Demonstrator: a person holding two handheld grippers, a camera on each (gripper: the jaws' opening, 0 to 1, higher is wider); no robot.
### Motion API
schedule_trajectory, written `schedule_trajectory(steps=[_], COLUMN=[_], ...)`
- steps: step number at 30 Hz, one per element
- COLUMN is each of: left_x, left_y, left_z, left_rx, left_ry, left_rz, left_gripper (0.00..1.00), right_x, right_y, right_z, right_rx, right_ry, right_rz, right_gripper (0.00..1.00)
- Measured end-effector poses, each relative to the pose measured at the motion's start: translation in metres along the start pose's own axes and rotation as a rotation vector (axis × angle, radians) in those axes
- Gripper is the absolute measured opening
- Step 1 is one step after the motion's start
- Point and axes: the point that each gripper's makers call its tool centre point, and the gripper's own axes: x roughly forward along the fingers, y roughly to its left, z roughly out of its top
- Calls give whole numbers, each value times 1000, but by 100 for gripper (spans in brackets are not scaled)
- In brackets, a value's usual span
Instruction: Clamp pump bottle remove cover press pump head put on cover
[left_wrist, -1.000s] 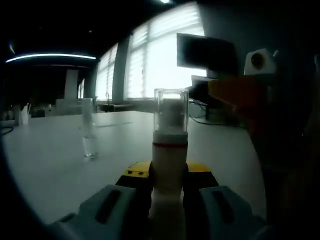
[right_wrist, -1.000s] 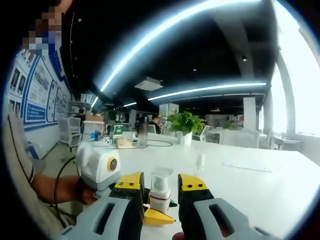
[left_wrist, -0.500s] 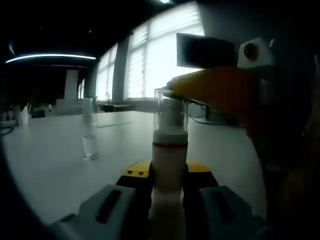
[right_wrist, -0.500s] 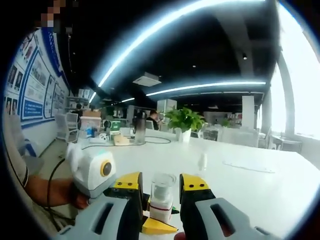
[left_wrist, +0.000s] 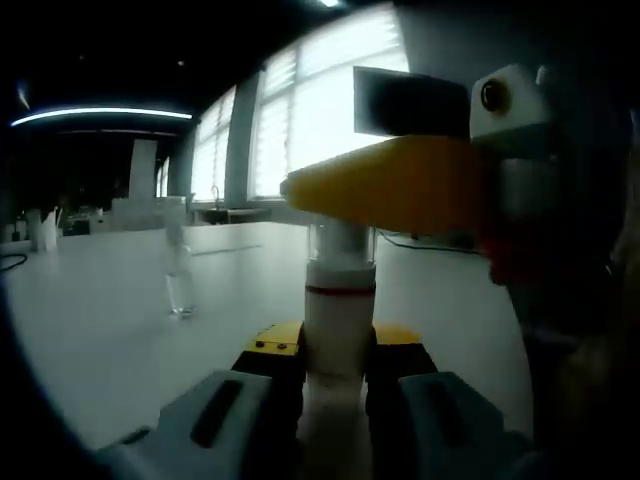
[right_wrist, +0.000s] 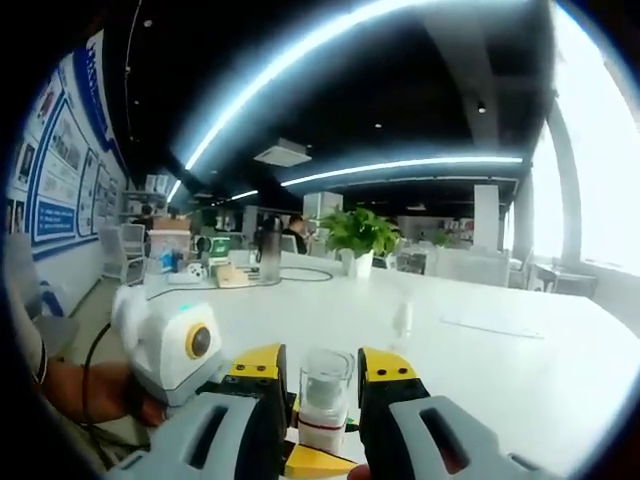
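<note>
Pump bottle (left_wrist: 338, 330) stands upright, clamped in my L tongs (left_wrist: 335, 375) over the white counter (left_wrist: 110, 320), its clear cover (right_wrist: 325, 378) framed by my R tongs (right_wrist: 322, 385), still open, w/ a small clear bottle (left_wrist: 178, 275) at 10 o'clock.

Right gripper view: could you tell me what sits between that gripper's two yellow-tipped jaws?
The pump bottle's clear cover stands between the right gripper's open jaws, seen in the right gripper view.

A white table (right_wrist: 520, 370) carries a small clear bottle (left_wrist: 179, 285) and a potted plant (right_wrist: 357, 238).
</note>
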Motion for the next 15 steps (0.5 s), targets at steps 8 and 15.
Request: schedule_trajectory(steps=[8, 15], left_x=[-1, 0], left_y=[2, 2], left_z=[0, -1], left_rx=[2, 3], left_ry=[0, 1], left_rz=[-2, -3], left_gripper=[14, 14], right_x=[2, 1], right_y=[-1, -3], right_z=[-2, -4], right_rx=[-1, 7], right_ry=[9, 7], right_rz=[-41, -41], right_gripper=[18, 16])
